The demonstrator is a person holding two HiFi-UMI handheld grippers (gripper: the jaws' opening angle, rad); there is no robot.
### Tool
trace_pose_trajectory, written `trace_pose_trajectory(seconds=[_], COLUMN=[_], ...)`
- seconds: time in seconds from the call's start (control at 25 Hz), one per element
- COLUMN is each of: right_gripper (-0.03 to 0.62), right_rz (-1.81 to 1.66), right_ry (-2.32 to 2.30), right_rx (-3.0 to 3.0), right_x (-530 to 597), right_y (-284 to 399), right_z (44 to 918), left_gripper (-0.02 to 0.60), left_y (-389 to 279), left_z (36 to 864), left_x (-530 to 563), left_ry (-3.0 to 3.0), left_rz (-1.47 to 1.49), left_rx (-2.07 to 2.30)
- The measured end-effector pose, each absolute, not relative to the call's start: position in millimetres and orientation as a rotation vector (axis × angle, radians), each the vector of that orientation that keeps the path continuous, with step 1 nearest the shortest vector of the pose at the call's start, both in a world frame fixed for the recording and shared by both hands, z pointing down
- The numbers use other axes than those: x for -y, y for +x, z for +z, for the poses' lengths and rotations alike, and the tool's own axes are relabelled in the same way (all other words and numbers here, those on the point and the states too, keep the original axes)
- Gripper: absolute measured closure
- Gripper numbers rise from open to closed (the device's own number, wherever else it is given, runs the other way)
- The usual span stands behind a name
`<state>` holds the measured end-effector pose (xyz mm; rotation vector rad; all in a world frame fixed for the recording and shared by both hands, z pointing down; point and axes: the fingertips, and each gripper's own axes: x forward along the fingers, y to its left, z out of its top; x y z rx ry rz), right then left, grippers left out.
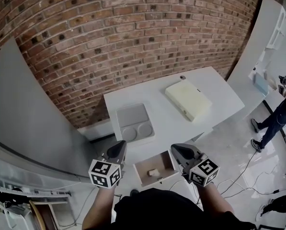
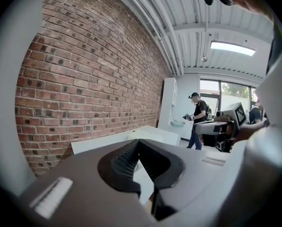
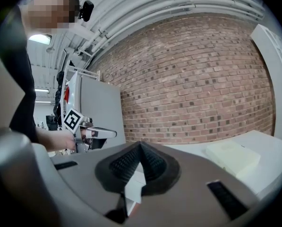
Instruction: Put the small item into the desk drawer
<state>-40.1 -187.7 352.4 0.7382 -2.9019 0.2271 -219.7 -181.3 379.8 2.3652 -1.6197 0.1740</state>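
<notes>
The desk drawer (image 1: 146,164) stands pulled open at the front of the white desk (image 1: 219,92). A small cream item (image 1: 153,172) lies inside it, near the front. My left gripper (image 1: 119,146) hovers at the drawer's left side, jaws shut and empty; its own view shows the tips (image 2: 139,142) meeting. To the drawer's right, my right gripper (image 1: 175,148) is also shut with nothing held, its tips (image 3: 140,144) together. Neither gripper touches the item. Each gripper shows in the other's view: the right gripper (image 2: 221,126), the left gripper (image 3: 91,134).
On the desk lie a grey tray (image 1: 134,122) with two round recesses and a cream box (image 1: 188,99). A brick wall runs behind. A grey panel (image 1: 28,114) stands at left, a white cabinet (image 1: 267,37) at right. A person (image 1: 277,114) stands nearby; cables (image 1: 243,176) cross the floor.
</notes>
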Motion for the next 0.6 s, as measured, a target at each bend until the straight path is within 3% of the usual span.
trace_pose_trajectory(seconds=[0.6], right_gripper=[0.582], right_rz=[0.224], right_ry=[0.731], right_rx=[2.898], right_x=[193.0], right_y=[-34.7], right_z=[359.1], left_gripper=[0.571], left_y=[-215.6], left_z=[389.4], left_x=[181.8], left_ry=[2.339], left_rz=[0.193], left_rx=[1.619])
